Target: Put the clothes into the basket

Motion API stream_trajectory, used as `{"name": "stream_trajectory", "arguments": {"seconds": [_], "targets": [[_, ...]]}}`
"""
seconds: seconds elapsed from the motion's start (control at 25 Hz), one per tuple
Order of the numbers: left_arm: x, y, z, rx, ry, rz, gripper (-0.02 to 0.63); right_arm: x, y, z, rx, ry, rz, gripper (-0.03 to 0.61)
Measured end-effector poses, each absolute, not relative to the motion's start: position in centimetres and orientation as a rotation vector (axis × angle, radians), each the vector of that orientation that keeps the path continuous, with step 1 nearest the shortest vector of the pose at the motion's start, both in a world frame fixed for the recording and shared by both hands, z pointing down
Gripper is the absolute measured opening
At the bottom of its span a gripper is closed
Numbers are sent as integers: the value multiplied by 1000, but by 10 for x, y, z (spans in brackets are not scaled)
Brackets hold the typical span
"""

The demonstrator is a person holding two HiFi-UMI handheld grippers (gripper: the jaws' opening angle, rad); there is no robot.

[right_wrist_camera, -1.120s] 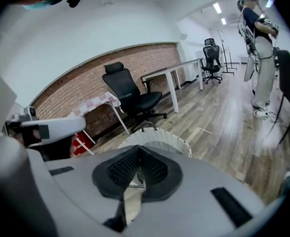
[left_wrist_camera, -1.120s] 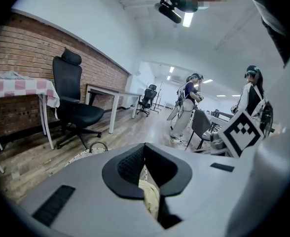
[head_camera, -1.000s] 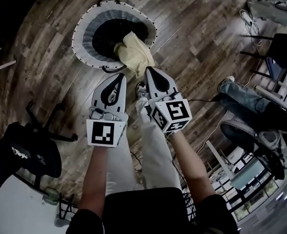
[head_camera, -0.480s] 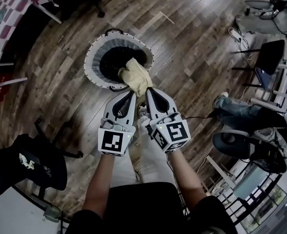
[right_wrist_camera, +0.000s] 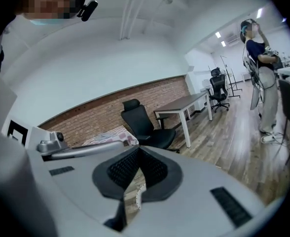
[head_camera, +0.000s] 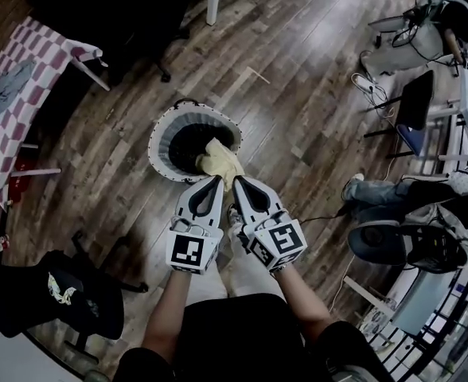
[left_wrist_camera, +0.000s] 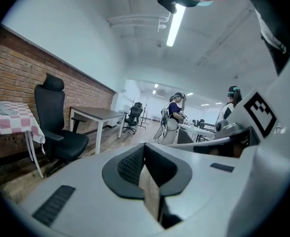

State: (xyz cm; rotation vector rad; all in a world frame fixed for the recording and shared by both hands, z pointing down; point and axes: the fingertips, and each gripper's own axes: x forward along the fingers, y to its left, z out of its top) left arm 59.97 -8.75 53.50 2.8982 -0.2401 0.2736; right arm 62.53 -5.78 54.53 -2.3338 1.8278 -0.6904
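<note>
A round wicker basket (head_camera: 161, 138) with a dark inside stands on the wood floor ahead of my feet. A pale yellow cloth (head_camera: 219, 158) hangs over its near rim, bunched below both gripper tips. My left gripper (head_camera: 216, 180) and right gripper (head_camera: 237, 181) are side by side, raised above the basket, each shut on an edge of the cloth. In the left gripper view a beige strip of the cloth (left_wrist_camera: 150, 194) shows between the closed pads of the left gripper (left_wrist_camera: 145, 159). The right gripper view shows the same: a sliver of cloth (right_wrist_camera: 134, 194) in the closed right gripper (right_wrist_camera: 137, 154).
A table with a checked cover (head_camera: 17, 106) stands at the left, a black office chair (head_camera: 142, 14) beyond the basket. A dark chair with a bag (head_camera: 55, 293) is at the lower left. A seated person's legs (head_camera: 385, 193), cables and chairs crowd the right.
Both grippers have risen together with the yellow cloth in them, so the basket and floor now look smaller and farther below. The cloth still hangs at the basket's near rim.
</note>
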Motion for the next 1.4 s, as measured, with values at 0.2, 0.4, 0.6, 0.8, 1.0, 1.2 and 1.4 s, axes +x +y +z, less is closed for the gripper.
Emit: {"name": "stream_trajectory", "arguments": {"seconds": [0.2, 0.4, 0.6, 0.8, 1.0, 1.2, 1.4], "targets": [[590, -83, 497, 2905, -285, 233, 14, 619, -51, 500, -2327, 1839, -607, 9], [579, -86, 460, 2943, -341, 177, 14, 611, -44, 455, -2306, 1883, -503, 9], [566, -85, 418, 2985, -373, 126, 14, 609, -35, 404, -2304, 1899, -379, 9], [552, -84, 392, 3006, -413, 97, 14, 606, -33, 367, -2295, 1944, -298, 9], [535, -69, 368, 3036, -416, 66, 14, 589, -19, 340, -2248, 1998, -261, 9], [520, -62, 329, 3082, -417, -17, 14, 573, -9, 308, -2212, 2038, -171, 9], [508, -66, 295, 3108, -440, -119, 14, 566, -4, 277, -2205, 2035, -88, 9]]}}
